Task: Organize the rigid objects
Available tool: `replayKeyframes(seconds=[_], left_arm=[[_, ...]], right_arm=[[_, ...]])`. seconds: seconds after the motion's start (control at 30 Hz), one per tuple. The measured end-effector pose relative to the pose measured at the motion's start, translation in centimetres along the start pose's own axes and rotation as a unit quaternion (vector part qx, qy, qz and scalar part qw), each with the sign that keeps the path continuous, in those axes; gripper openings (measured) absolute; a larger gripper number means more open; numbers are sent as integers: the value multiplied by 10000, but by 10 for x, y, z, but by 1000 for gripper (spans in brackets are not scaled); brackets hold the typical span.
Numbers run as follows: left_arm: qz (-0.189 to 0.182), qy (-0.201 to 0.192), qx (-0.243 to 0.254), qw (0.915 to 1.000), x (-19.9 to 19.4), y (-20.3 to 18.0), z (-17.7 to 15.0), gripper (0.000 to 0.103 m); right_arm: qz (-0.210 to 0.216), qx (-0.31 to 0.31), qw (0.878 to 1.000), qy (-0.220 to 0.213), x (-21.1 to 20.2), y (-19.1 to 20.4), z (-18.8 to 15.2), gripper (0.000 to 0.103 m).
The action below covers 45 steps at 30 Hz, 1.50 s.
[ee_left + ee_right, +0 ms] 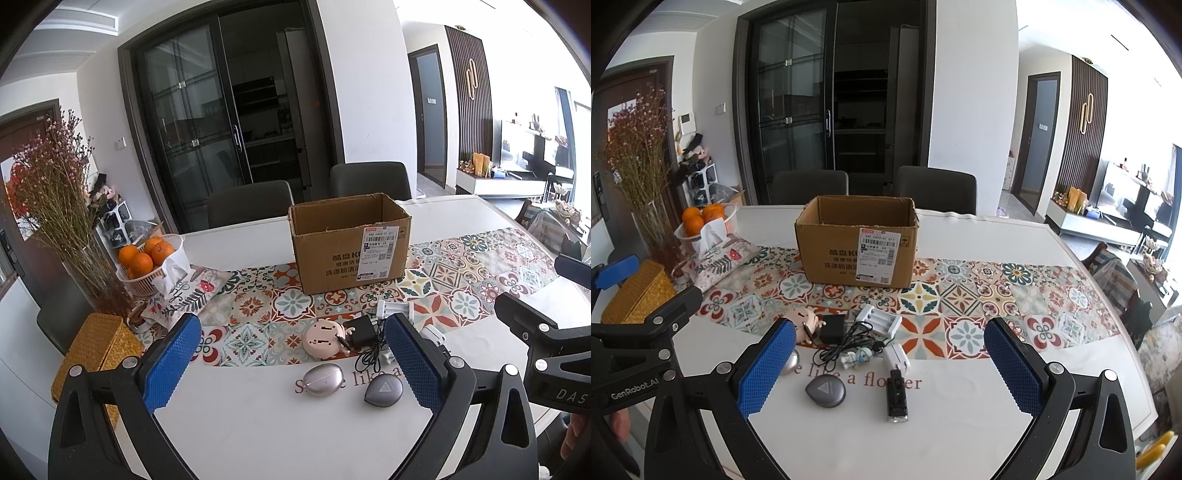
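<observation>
An open cardboard box (351, 243) stands on the patterned runner; it also shows in the right wrist view (857, 240). In front of it lie small items: a pink round gadget (322, 339), a black adapter with cable (360, 332), a white battery charger (879, 320), a silver oval case (322, 379), a grey teardrop case (824, 391), a small figurine (857, 357), a white plug (897, 356) and a black stick-shaped device (897, 397). My left gripper (293, 362) is open above the near items. My right gripper (890, 365) is open above them too. Both are empty.
A basket of oranges (149, 258), a tissue pouch (184, 291), a vase of dried flowers (55, 206) and a woven yellow box (96, 354) stand at the left. Two chairs (369, 181) are behind the white table (277, 424).
</observation>
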<state>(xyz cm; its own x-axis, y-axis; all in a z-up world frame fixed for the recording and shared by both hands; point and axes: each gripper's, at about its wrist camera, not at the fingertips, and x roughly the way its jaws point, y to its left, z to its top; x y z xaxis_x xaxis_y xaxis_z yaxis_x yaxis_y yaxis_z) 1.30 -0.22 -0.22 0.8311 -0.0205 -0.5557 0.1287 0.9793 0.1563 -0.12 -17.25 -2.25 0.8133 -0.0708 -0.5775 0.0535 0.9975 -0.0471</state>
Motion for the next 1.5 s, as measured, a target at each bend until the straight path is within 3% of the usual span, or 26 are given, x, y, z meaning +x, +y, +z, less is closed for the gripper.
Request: replayKeyframes(seconds=[0.57,1.1,1.5], left_arm=[[-27,159,10,9999,8,-1,-4,102],[-401,1343,265,9898,64,-33,-36,100],[-465,1991,313,9784,113,-55,-67,97]], right_arm=[[4,-21,10000,42,3,0,0,102],[82,-222,9979,604,54,-14,-29,101],[485,-267,9874,1485,118,-21,-69,76]])
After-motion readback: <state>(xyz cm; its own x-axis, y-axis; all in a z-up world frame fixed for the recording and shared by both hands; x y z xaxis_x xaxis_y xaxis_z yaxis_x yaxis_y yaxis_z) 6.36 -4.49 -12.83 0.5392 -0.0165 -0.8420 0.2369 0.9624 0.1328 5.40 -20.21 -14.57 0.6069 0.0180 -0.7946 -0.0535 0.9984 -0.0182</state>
